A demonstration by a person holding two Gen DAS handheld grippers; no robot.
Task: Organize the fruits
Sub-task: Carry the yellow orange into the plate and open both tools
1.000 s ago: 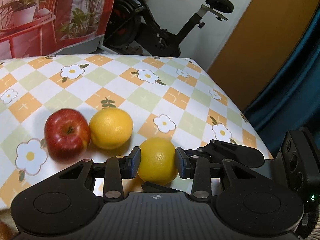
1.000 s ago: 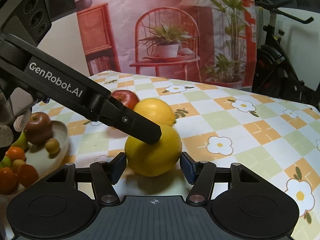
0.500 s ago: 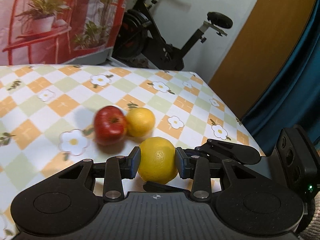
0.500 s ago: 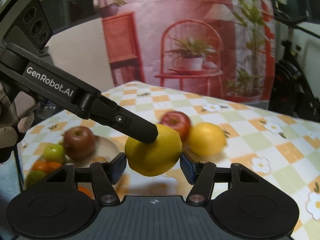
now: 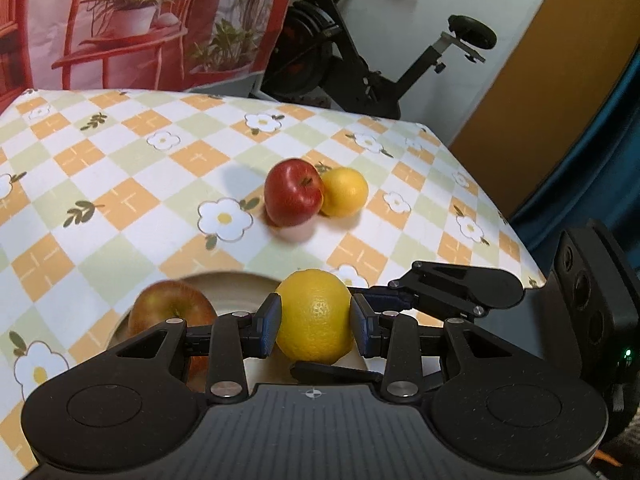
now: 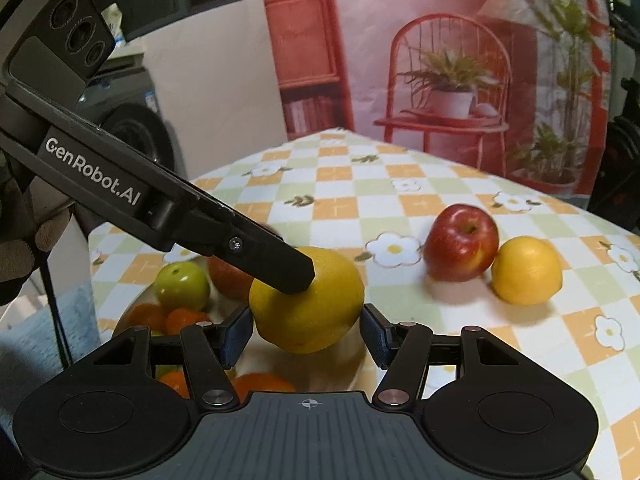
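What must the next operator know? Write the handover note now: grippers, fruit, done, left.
Left gripper: jaws shut on the held yellow citrus.
Right gripper: jaws appear shut on the same fruit, crosswise to the left pair.
The held fruit hangs over the plate, not yet released.
Done: the plate has a dull red apple, a green fruit and small oranges.
Left: set this one down, then fetch the red apple and the second yellow citrus, touching each other on the tablecloth.
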